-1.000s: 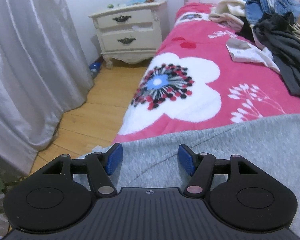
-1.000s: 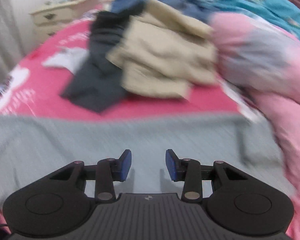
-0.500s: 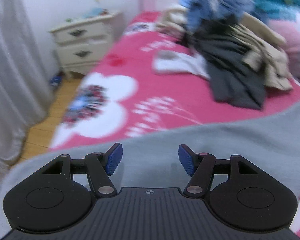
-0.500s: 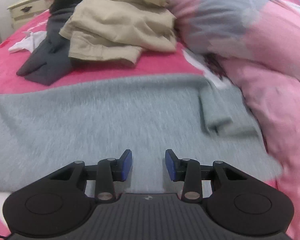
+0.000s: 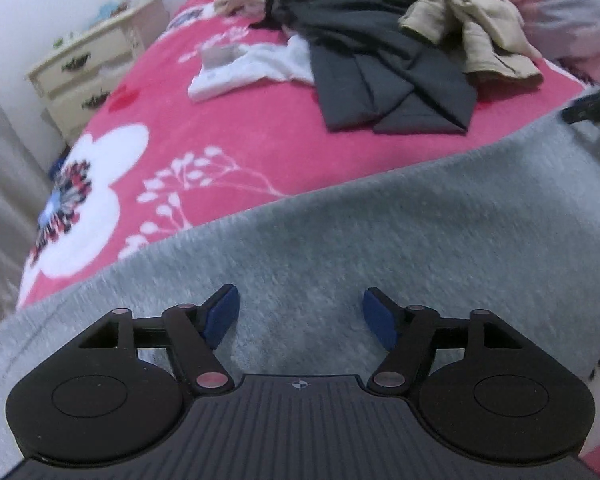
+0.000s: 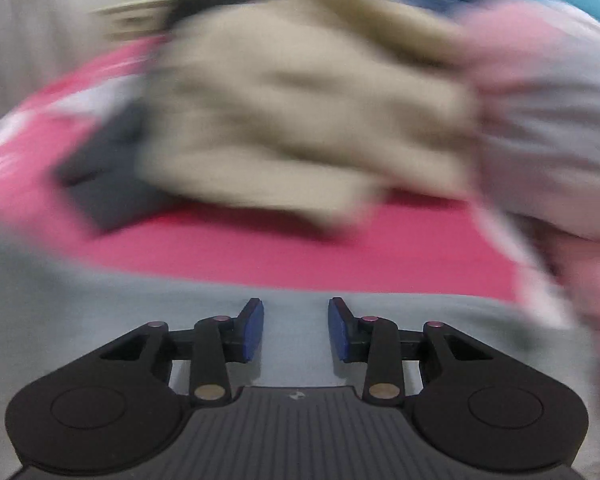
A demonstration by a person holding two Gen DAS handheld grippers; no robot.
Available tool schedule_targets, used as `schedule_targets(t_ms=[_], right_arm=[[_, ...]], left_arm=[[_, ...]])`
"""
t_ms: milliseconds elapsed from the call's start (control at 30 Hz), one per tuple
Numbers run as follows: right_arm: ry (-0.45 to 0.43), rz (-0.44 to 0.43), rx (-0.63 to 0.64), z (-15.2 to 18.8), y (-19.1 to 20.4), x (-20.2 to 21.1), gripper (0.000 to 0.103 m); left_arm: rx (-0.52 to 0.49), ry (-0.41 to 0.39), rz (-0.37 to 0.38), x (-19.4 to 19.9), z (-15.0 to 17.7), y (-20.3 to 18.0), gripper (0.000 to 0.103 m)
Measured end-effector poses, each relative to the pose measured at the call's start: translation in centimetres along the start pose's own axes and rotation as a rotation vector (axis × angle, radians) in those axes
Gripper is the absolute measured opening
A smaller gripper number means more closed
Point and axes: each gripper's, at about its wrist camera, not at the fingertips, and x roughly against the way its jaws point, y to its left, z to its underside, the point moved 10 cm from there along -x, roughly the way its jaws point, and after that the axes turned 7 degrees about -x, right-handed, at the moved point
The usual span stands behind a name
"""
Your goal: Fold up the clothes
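Note:
A grey fleece garment (image 5: 400, 232) lies spread flat across the near part of the bed. My left gripper (image 5: 298, 316) hovers over it with its blue pads wide apart; the jaws are opening and nothing is between them. In the right wrist view, which is blurred by motion, my right gripper (image 6: 296, 330) stands over the same grey garment (image 6: 100, 300) close to its far edge, open a moderate way and gripping nothing. A dark piece of the other gripper (image 5: 596, 106) shows at the right edge of the left wrist view.
The bed has a pink floral blanket (image 5: 228, 136). Behind the grey garment lie a dark grey garment (image 5: 384, 80), a beige garment (image 5: 472, 28), a white one (image 5: 244, 68) and a pink duvet (image 6: 560, 120). A cream nightstand (image 5: 88, 64) stands left of the bed.
Both grippers have swung across the bed over the grey garment. The left view turned from the floor and nightstand toward the clothes pile, and its pads stand wider apart. The right view now sits lower, near the garment's far edge.

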Motion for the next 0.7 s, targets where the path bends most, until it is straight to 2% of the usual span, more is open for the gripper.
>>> schedule_targets(t_ms=[100, 167, 233, 333, 433, 567, 667, 700], right_arm=[[0.059, 0.128, -0.174, -0.7, -8.5, 0.0, 0.038], [0.023, 0.126, -0.160, -1.2, -8.7, 2.6, 0.039], [-0.035, 0.106, -0.113, -1.8, -7.6, 5.8, 0.040], [-0.096, -0.041, 0.008, -1.1, -0.8, 10.4, 0.043], [-0.119, -0.214, 0.165, 0.8, 7.7, 14.1, 0.052], [-0.128, -0.434, 0.463, 5.3, 22.0, 17.4, 0.059], [-0.142, -0.542, 0.644, 9.5, 32.5, 19.1, 0.067], [-0.150, -0.571, 0.699, 10.9, 35.8, 19.6, 0.070]], left_arm=[[0.060, 0.026, 0.015, 0.1, -0.3, 0.5, 0.072], [0.115, 0.038, 0.009, 0.8, -0.5, 1.1, 0.072], [0.194, 0.011, 0.011, 2.3, -0.4, 2.0, 0.072], [0.363, -0.008, 0.024, 5.2, 1.7, 3.7, 0.072], [0.560, -0.045, 0.025, 9.1, 5.4, 6.3, 0.073], [0.813, -0.083, -0.063, 13.4, 12.6, 11.4, 0.076], [0.982, -0.106, -0.120, 15.3, 17.8, 15.4, 0.077], [1.023, -0.121, -0.137, 15.8, 19.1, 16.6, 0.081]])
